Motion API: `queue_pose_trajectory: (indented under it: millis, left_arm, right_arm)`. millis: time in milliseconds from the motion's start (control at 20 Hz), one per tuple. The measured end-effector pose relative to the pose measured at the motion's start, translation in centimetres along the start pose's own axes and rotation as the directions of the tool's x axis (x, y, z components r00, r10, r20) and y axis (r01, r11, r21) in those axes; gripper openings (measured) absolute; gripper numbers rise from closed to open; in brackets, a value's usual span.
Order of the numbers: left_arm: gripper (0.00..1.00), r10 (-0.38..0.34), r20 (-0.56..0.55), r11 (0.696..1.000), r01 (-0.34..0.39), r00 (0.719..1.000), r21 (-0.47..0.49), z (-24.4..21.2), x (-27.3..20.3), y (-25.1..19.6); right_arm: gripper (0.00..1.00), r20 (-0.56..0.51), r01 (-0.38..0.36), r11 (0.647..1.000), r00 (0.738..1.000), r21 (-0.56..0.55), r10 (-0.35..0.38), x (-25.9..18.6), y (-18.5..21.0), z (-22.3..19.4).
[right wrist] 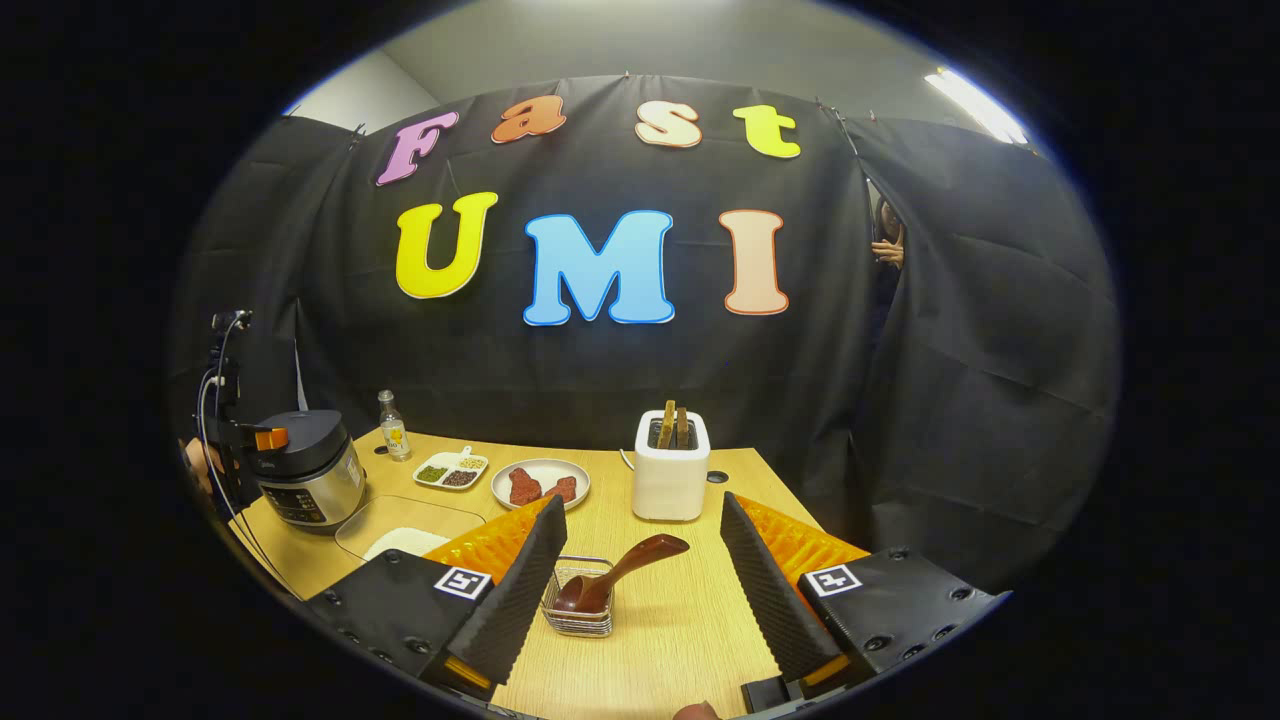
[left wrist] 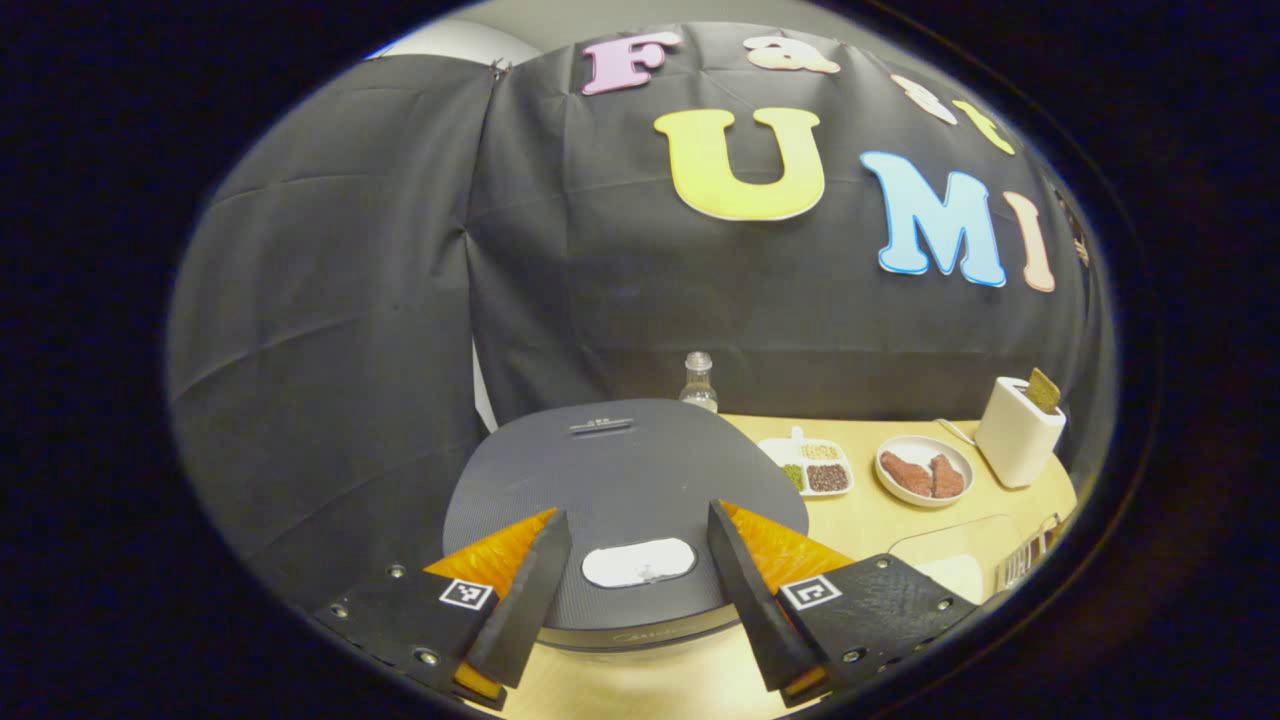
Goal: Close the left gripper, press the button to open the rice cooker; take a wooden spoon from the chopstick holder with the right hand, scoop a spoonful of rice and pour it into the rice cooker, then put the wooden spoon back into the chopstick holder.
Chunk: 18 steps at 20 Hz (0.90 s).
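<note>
A light wooden table (right wrist: 690, 620) is seen spread before the black cloth wall. At its left end, in the right gripper view, the rice cooker (right wrist: 305, 480) is set with its lid shut; in the left gripper view its dark round lid (left wrist: 625, 490) is seen from above, just beyond the fingers, with the pale oval button (left wrist: 638, 562) lying between them near the front rim. The left gripper (left wrist: 640, 575) is held wide open above the lid, with nothing between its jaws. The right gripper (right wrist: 645, 575) is likewise spread wide and empty, poised over the table. Between its fingers a small clear chopstick holder (right wrist: 580, 600) is seen standing on the table, and the wooden spoon (right wrist: 620, 570) is lodged in it, bowl down and handle tilted up to the right. A white toaster (right wrist: 672, 480) with two slices in its slots is placed further back, well apart from the holder. To its left a plate of red-brown pieces (right wrist: 540, 483) is set, then a divided dish of grains (right wrist: 450, 470), and a small glass bottle (right wrist: 394, 428) near the wall. A clear tray of rice (right wrist: 405, 530) is laid just in front of the cooker.
</note>
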<state>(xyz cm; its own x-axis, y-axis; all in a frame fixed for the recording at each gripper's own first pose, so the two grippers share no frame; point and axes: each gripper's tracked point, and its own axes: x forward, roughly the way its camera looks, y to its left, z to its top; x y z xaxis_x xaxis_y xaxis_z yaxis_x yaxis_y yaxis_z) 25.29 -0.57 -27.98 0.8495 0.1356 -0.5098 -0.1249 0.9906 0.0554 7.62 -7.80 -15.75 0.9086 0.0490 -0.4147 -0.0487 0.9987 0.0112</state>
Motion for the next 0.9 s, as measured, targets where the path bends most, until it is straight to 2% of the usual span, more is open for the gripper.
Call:
queue_pose_trajectory:
  millis: [150, 300, 350, 400, 450, 550, 750, 800, 850, 900]
  left_arm:
    - [0.91, 0.000, -0.001, 0.999, 0.000, 1.000, -0.037, -1.1, -0.3, -0.1]
    - [0.94, -0.032, 0.085, 0.999, 0.032, 0.996, -0.007, -0.4, -0.3, 0.1]
    - [0.93, -0.036, 0.085, 0.999, 0.036, 0.996, 0.007, -0.2, -0.7, 0.1]
    - [0.88, -0.025, 0.102, 1.000, 0.026, 0.994, -0.009, 0.4, -1.3, 0.2]
    - [0.88, -0.018, 0.146, 0.999, 0.023, 0.989, -0.030, 1.7, -2.2, 0.1]
    - [0.86, -0.018, 0.204, 0.999, 0.024, 0.979, -0.027, 4.0, -4.9, -0.7]
    - [0.84, -0.053, 0.275, 0.998, 0.038, 0.960, 0.057, 7.1, -13.0, -3.1]
    - [0.86, -0.067, 0.303, 0.997, 0.049, 0.951, 0.066, 8.3, -15.3, -3.8]
    - [0.85, -0.080, 0.324, 0.995, 0.059, 0.943, 0.074, 9.3, -17.0, -4.9]
    - [0.84, -0.085, 0.345, 0.995, 0.062, 0.935, 0.077, 9.8, -18.7, -5.2]
  right_arm:
    - [0.98, -0.001, -0.006, 1.000, 1.000, -0.007, 0.006, -0.1, 0.2, 0.0]
    - [0.99, 0.012, -0.025, 1.000, 1.000, -0.002, 0.025, -0.3, 0.6, 0.5]
    - [0.99, 0.014, -0.036, 0.999, 0.999, -0.005, 0.036, -0.4, 0.9, 0.7]
    - [0.99, 0.022, -0.042, 0.999, 0.999, -0.014, 0.042, -0.5, 1.0, 1.1]
    - [0.99, 0.038, -0.050, 0.999, 0.998, -0.021, 0.050, -0.6, 0.9, 1.7]
    - [0.99, 0.071, -0.079, 0.997, 0.994, -0.017, 0.080, -1.0, 1.5, 2.9]
    - [0.99, 0.116, -0.166, 0.986, 0.980, 0.002, 0.165, -1.7, 3.0, 4.0]
    - [0.94, 0.119, -0.180, 0.984, 0.977, -0.002, 0.179, -1.9, 3.3, 4.1]
    - [0.94, 0.121, -0.188, 0.982, 0.975, -0.005, 0.187, -2.2, 3.5, 4.1]
    - [0.99, 0.124, -0.195, 0.981, 0.973, -0.004, 0.194, -2.5, 3.8, 4.2]
